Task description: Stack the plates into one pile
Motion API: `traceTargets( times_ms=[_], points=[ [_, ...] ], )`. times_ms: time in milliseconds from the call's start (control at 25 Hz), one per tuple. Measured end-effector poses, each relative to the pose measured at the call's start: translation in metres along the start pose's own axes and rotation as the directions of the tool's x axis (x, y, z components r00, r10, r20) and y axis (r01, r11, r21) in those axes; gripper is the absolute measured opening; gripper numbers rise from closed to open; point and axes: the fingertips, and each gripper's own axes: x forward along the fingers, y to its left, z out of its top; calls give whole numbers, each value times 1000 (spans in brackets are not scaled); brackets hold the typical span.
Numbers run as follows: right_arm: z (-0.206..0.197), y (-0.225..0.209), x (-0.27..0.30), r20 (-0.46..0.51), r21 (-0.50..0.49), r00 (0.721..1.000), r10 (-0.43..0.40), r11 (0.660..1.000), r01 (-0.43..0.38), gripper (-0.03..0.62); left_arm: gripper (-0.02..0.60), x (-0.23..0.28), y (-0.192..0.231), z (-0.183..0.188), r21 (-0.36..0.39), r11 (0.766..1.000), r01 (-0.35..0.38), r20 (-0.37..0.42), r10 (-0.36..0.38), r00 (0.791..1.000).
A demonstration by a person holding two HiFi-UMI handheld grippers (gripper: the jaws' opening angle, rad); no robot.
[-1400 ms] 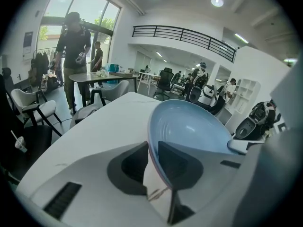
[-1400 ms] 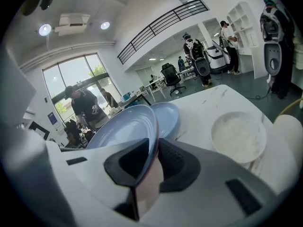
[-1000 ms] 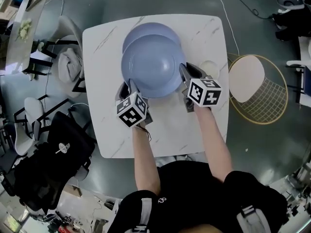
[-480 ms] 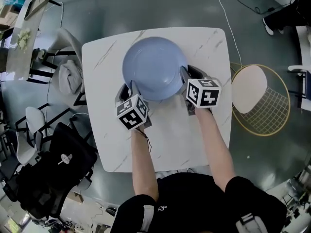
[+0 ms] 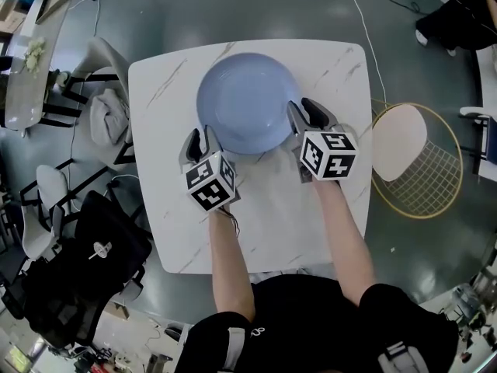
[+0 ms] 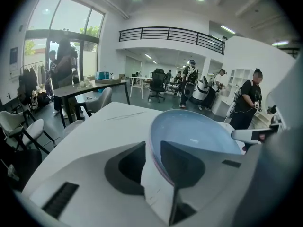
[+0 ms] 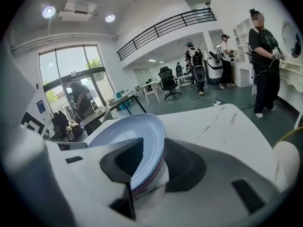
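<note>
Head view: a pile of pale blue plates [image 5: 247, 99] sits on the far half of a white marbled tabletop [image 5: 272, 208], the top plate lying squarely over those beneath it, so that a single round outline shows from above. The left gripper [image 5: 200, 141] is at the pile's near-left rim and the right gripper [image 5: 307, 117] at its near-right rim, each pointing forward and down, with its marker cube toward the person's bare forearm.

In the left gripper view the rim of the pile [image 6: 199, 136] runs up between the two dark pads of the left gripper [image 6: 152, 148]. The jaws have just been opening and now stand apart, with a sliver of pale gap beside the rim, so they no longer pinch it.

In the right gripper view the layered rims of the plates [image 7: 128, 131] stand between the jaws of the right gripper [image 7: 152, 145]. These jaws have just been opening too and are now spread wide, loose around the edge rather than clamped on it.
</note>
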Motion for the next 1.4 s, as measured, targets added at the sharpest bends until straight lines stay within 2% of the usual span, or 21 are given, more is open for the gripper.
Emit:
traceTargets(
  times_ms=[160,280,520,920,1080,1400],
  points=[
    [7,3,-10,33,-13,999,11,1000,-11,112,62,-14,4,10,-54,999,-7,61,10,998],
    [8,7,-21,58,-10,998,33,999,-33,71,18,-26,-2,10,-73,997,25,91,-18,996],
    [10,30,-53,106,-16,993,52,999,-50,12,17,-62,-2,0,-114,989,91,103,-79,992],
    [18,86,-125,216,-67,961,171,985,-160,9,15,-149,-5,11,-68,988,137,230,-118,966],
    [22,119,-159,282,-114,934,218,975,-193,9,15,-188,2,12,-72,984,164,292,-137,947],
    [26,159,-223,377,-170,895,238,968,-186,8,15,-255,3,25,-26,975,223,408,-193,892]
  ],
)
